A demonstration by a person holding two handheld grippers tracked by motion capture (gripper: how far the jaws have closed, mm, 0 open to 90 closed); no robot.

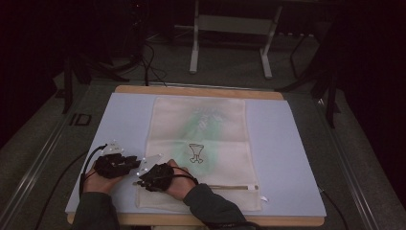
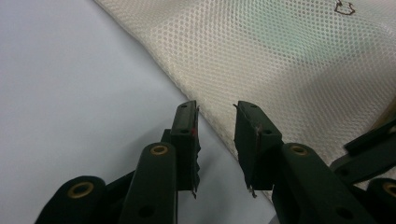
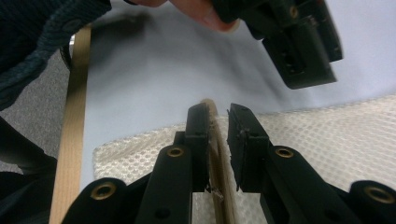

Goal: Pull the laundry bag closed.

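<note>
A cream mesh bag [image 1: 198,139] lies flat on a pale blue mat [image 1: 282,158], with a green shape showing through it and a small goblet drawing [image 1: 195,153]. Its zipper [image 1: 230,187] runs along the near edge. My left gripper [image 2: 215,112] hovers open over the mat, right at the bag's left edge [image 2: 280,56], with nothing between its jaws. My right gripper [image 3: 217,116] sits at the bag's near left corner. Its jaws are closed in on a tan band [image 3: 219,158] of the bag that stands on edge between the pads. In the high view both grippers [image 1: 138,173] are close together.
The mat covers a wooden table whose edge [image 3: 74,116] runs close by the right gripper. The left gripper's body [image 3: 299,46] and a fingertip hang just beyond the right jaws. A metal frame [image 1: 230,43] and cables [image 1: 148,62] stand on the dark floor behind the table.
</note>
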